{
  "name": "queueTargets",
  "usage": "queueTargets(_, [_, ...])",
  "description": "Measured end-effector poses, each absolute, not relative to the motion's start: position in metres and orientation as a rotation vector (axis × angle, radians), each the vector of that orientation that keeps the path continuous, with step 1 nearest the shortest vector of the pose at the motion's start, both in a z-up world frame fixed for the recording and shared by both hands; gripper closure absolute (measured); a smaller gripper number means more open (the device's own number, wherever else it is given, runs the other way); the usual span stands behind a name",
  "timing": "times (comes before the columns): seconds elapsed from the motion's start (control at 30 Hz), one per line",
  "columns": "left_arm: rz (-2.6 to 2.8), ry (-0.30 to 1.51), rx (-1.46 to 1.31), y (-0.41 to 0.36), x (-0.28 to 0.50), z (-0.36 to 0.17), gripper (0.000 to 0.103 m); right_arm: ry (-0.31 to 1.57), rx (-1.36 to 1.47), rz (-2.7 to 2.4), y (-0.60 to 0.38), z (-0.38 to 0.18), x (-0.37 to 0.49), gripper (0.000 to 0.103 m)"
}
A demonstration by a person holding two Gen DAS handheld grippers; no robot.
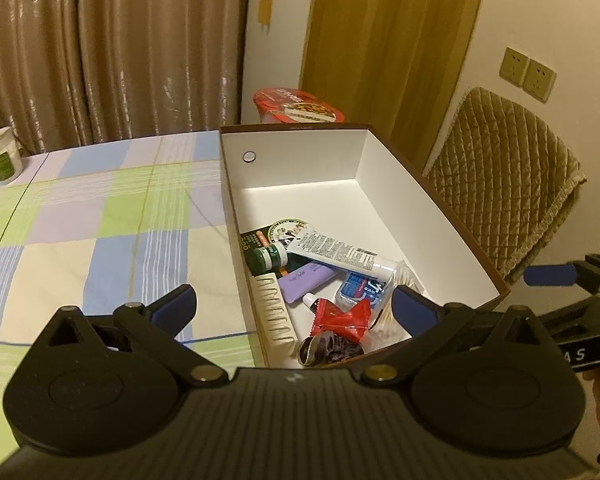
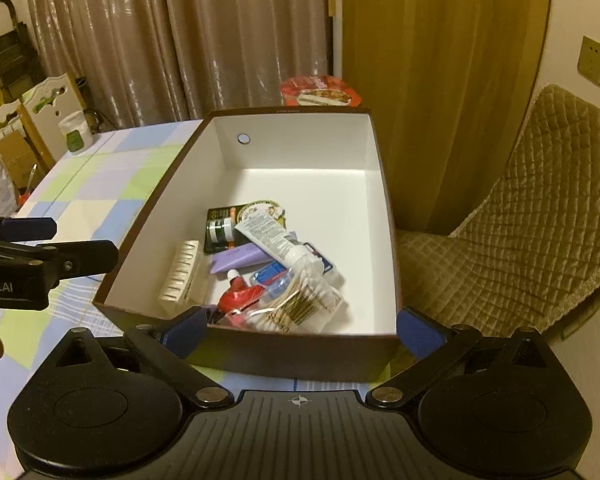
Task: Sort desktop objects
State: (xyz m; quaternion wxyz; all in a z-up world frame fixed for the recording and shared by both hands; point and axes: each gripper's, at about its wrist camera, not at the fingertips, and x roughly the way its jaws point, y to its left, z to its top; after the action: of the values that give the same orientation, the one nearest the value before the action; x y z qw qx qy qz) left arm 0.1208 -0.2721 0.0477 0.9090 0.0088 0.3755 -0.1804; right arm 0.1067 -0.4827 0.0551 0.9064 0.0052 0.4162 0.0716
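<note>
A brown box with a white inside stands on the checked tablecloth. At its near end lie a white tube, a purple case, a green-capped bottle, a cream comb, a red packet, a blue pack and a dark scrunchie. The right wrist view shows the same box and a bag of cotton swabs. My left gripper is open above the box's near left corner, holding nothing. My right gripper is open at the near wall, also empty.
A white jar stands at the table's far left corner. A red instant-noodle bowl sits behind the box. A quilted chair is close on the right. Curtains and a wooden door fill the background.
</note>
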Motion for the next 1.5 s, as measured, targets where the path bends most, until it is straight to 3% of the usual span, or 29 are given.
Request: queueTargets(1.5, [-0.227,0.912,0.001,-0.282,0.071,0.041,0.001,0.963,0.011,0.054,-0.490,0.061,0.067,0.000])
